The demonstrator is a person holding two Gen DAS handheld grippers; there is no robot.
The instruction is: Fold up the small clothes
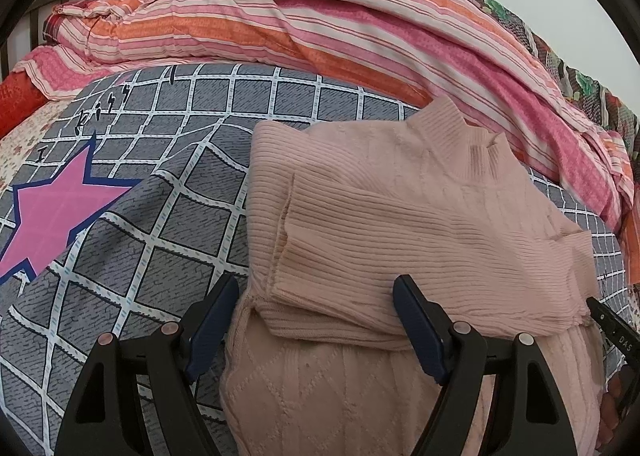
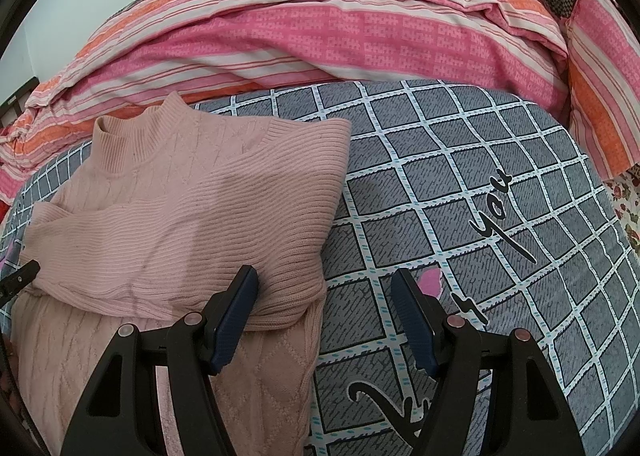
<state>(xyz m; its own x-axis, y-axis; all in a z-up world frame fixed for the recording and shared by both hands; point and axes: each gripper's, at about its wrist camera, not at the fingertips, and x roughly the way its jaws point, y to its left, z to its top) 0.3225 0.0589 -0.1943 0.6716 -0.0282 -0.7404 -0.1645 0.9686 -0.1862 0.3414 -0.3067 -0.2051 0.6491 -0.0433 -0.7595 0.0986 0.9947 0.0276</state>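
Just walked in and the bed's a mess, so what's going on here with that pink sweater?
A person holding a gripper in each hand is folding a pink sweater on the checked bedsheet. Both sleeves are already folded across its chest. The left gripper hangs open over the sweater's left edge, and the right gripper hangs open over its right edge; neither grips the knit. The lower half is not yet folded up. A striped quilt lies bunched behind.
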